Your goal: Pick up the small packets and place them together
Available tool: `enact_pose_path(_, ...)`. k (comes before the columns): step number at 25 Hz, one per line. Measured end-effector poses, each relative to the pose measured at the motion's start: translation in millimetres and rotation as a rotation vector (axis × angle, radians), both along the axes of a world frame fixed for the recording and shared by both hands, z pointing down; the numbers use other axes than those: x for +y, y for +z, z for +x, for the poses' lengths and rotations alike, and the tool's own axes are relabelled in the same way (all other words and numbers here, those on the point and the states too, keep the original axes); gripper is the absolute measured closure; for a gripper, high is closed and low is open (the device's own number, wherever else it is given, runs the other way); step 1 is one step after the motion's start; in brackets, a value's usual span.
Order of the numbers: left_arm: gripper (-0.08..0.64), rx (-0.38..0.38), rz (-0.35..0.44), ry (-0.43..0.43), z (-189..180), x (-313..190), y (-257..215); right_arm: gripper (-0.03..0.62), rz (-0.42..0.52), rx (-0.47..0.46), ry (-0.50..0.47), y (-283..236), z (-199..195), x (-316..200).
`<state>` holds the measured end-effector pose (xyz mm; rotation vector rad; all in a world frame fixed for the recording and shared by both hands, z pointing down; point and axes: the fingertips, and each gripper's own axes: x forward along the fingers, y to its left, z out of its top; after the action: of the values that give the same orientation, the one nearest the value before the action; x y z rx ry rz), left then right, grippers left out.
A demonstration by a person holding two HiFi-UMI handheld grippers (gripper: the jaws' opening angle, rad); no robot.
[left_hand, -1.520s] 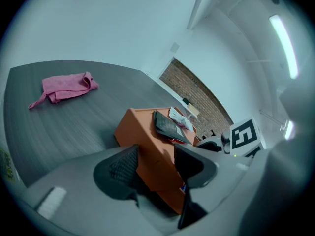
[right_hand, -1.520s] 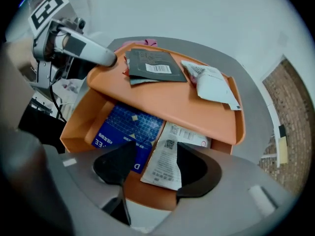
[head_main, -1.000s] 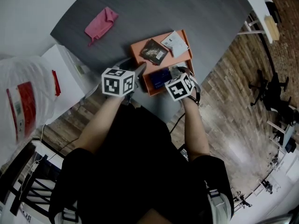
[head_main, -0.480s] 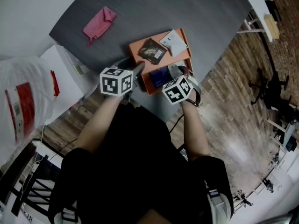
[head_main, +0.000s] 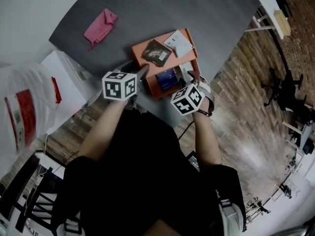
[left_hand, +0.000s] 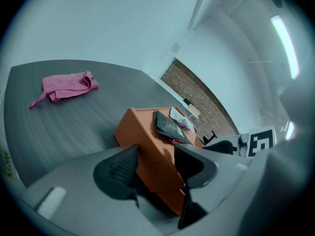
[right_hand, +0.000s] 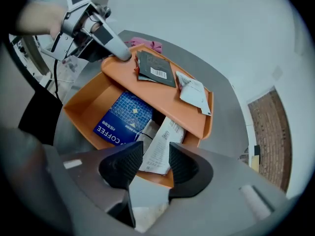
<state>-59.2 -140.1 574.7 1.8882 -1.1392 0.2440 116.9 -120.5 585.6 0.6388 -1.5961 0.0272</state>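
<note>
Where table [head_main: 197,14] ends, wood floor [head_main: 246,127] begins.

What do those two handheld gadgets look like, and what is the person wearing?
Both the left gripper and right gripper are grey, with ribbed black pads and a white cube of black square markers. The right one's jaws are closing, a white paper packet between them. The person wears black clothes.
</note>
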Motion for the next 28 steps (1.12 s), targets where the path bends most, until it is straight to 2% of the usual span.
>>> enact_pose_path(5,0.330,-0.005,0.000,0.007,-1,-1,-2,0.445,0.002,0.058,-0.009,9,3,-1)
enact_pose_path(8,0.330,-0.010,-0.002,0.012,-2,-2,-2,0.494,0.029,0.132,-0.034,16,6,-2)
enact_pose_path(12,0.330,-0.015,-0.005,0.017,-1,-2,0,0.571,0.077,0.149,-0.067,8,3,-4)
enact_pose_path(21,0.328,-0.008,-0.003,0.020,-3,-3,3,0.577,0.104,0.193,-0.204,-10,0,17)
enact_pose_path(24,0.328,-0.008,-0.004,0.020,-4,-4,4,0.577,0.129,0.179,-0.204,-23,-3,19)
enact_pose_path(28,0.328,-0.010,-0.007,0.018,-6,-3,5,0.577,0.139,0.140,-0.158,-38,-3,23)
